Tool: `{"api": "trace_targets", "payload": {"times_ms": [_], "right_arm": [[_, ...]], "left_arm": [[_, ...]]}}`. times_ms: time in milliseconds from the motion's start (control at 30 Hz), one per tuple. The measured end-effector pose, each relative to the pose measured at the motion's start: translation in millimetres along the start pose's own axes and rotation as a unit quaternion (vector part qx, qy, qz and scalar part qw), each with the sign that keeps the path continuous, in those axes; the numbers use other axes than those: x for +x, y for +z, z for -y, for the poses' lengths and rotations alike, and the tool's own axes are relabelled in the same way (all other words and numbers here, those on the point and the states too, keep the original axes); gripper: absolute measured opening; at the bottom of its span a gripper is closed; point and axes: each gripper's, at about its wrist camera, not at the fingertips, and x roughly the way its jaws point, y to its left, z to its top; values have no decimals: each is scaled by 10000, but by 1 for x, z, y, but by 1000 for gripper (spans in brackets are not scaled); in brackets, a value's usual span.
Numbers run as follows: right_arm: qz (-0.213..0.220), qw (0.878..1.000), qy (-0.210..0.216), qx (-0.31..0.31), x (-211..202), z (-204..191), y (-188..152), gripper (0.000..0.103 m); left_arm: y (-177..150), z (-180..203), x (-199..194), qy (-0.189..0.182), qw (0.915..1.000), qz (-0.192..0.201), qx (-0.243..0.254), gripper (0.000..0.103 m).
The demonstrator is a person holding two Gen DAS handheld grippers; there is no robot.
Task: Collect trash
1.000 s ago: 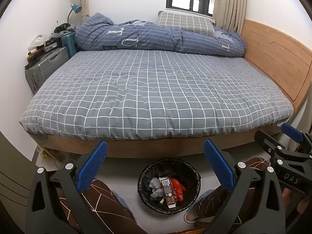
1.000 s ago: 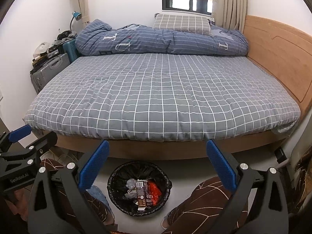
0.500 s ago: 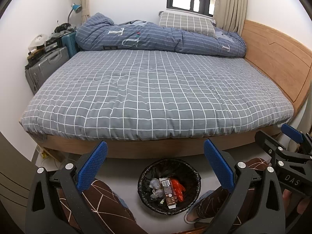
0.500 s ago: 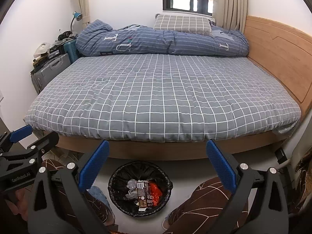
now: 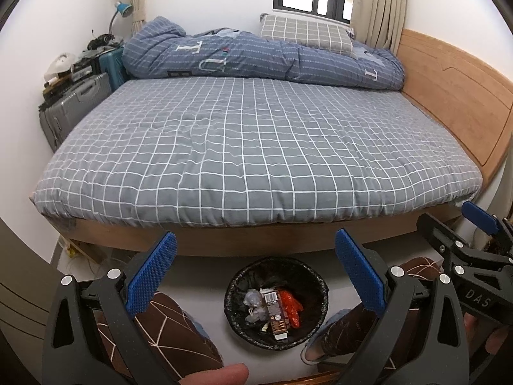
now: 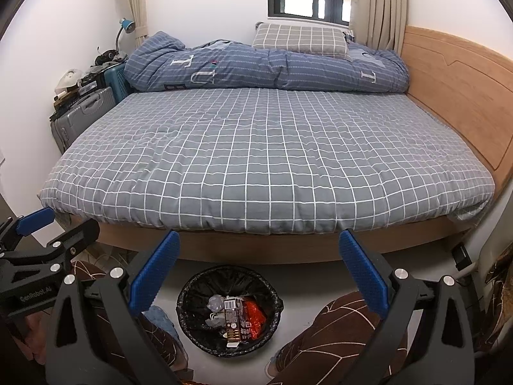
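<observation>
Grey checked bedding [image 5: 250, 154] is covering the bed, with a blue duvet [image 5: 263, 59] and a pillow [image 5: 304, 33] lying along its far edge. Trash [image 5: 275, 304] is sitting in the black bin [image 5: 317, 308] on the floor below the near edge. Both the left gripper [image 5: 253, 276] and the right gripper [image 6: 258, 272] are hanging wide open, holding nothing.

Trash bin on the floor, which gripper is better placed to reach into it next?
Roughly even: the trash bin sits between both. Left gripper and right gripper are open and empty.
</observation>
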Motion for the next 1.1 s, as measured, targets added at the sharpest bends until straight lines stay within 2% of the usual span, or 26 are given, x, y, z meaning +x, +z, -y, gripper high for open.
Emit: {"api": "trace_targets", "payload": {"times_ms": [633,800,1100], "right_arm": [[1,10000,30,-5,2,-2,-2,95],[6,10000,37,8,2,-4,-4,95],[11,10000,39,22,2,-4,-4,95]], "left_arm": [[-3,5,1,295,9994,49,195,97],[-1,-1,2,110,9999,-44,21,97],[-3,0,4,37,10000,-78,-3,97]]}}
